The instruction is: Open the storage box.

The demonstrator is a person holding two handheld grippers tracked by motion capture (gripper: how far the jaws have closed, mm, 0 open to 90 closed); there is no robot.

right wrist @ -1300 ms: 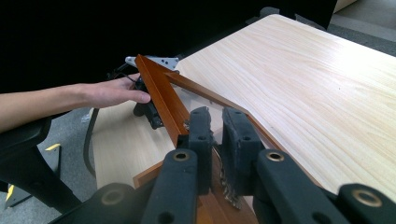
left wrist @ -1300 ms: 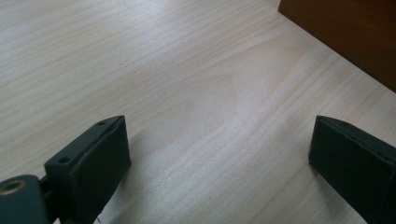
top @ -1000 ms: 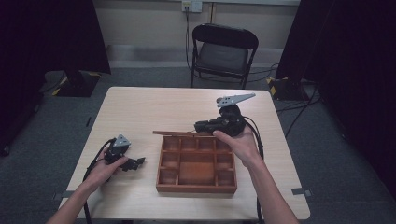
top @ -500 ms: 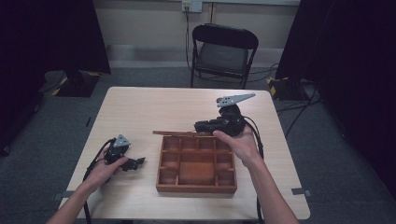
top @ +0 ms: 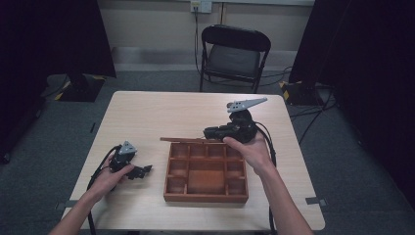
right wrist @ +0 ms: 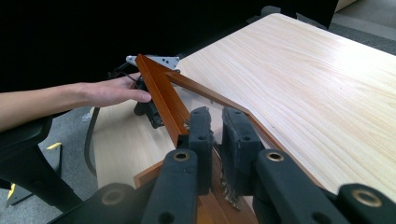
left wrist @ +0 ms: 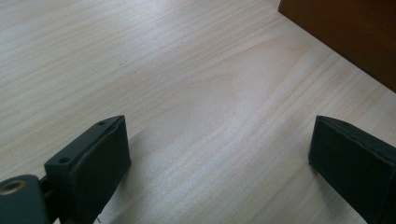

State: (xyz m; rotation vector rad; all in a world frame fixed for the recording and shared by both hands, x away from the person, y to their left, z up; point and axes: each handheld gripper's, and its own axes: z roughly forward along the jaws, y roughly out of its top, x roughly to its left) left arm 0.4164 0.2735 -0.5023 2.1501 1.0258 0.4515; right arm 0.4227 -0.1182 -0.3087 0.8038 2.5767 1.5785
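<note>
A brown wooden box [top: 205,171] with several compartments sits on the table's middle. Its lid [top: 188,140], a wooden frame [right wrist: 161,95] around a clear pane, stands raised at the box's far edge. My right gripper [top: 210,132] reaches in from the right behind the box. In the right gripper view its jaws [right wrist: 217,135] are shut on the lid's frame edge. My left gripper [top: 143,170] rests on the table left of the box, held by a hand. Its jaws stand wide apart over bare wood [left wrist: 219,154], and a corner of the box [left wrist: 345,32] is at the upper right.
The light wooden table [top: 161,112] has bare room behind and left of the box. A black folding chair [top: 235,54] stands beyond the far edge. Cables trail from both grippers over the table's sides. Dark curtains hang on both sides.
</note>
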